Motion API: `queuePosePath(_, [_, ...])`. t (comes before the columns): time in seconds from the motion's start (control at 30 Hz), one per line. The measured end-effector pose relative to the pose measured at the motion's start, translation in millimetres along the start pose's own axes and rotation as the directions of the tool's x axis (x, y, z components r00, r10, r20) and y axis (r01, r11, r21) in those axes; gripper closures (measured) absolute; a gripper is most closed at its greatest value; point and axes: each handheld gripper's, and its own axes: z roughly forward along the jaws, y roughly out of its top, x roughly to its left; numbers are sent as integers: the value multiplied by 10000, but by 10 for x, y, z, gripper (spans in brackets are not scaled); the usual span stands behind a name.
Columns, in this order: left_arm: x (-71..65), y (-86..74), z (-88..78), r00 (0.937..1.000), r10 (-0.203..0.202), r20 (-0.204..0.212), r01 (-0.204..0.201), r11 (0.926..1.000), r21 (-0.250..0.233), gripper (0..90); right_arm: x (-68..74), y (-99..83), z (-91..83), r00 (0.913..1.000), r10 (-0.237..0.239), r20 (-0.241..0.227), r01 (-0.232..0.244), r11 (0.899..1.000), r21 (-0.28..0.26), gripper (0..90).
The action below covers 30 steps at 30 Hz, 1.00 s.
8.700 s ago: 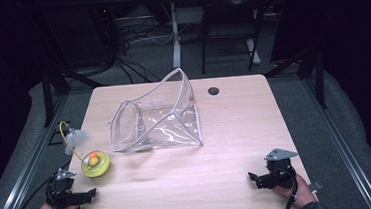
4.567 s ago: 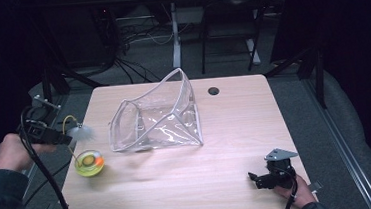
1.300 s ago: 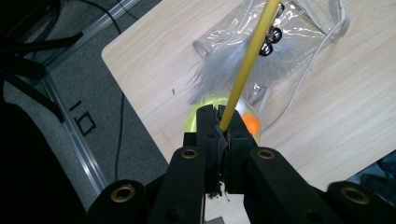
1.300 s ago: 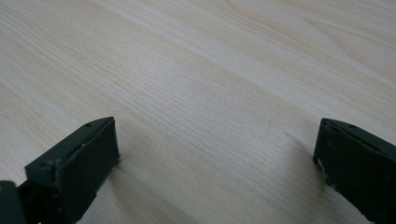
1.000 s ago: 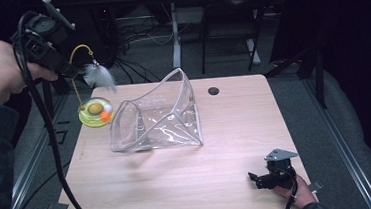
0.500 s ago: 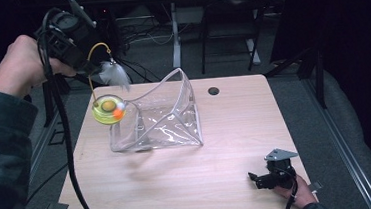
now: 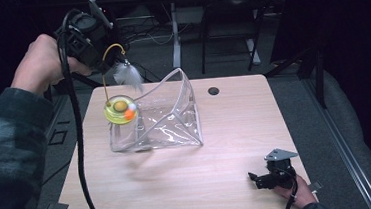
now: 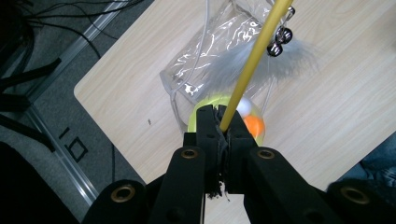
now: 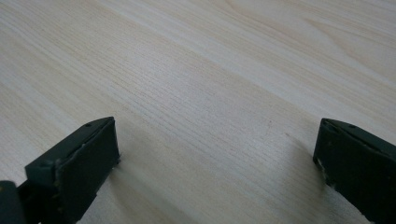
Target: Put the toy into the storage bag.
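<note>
1. Yellow wand of the cat toy is pinched tight in the left gripper, so the toy's round ball-track base hangs below it.
2. Key bit: the base dangles over the near-left rim of the clear plastic bag, whose mouth sits just to its right.
3. Right gripper rests on the wooden table, jaws spread and empty, well away.

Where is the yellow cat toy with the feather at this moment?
In the high view, the yellow cat toy hangs by its wire from the left tongs, at the left, just above the clear plastic bag's open left end.
</note>
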Motion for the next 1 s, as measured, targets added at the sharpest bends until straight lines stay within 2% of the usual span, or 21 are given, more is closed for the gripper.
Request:
queuePosePath(0.17, [-13,34,91,9999,69,146,-70,9999,108,880,0,0,0,10000,5,-3,-5,10000,-5,0])
queuePosePath(0.57, [-8,154,437,9988,-12,488,-9,9991,434,880,0,0,0,10000,1,-4,-1,10000,-4,0])
queuePosePath(1.0, [-30,247,703,9979,7,646,-49,9979,646,880,1,-1,0,10000,-1,-2,1,10000,-5,0])
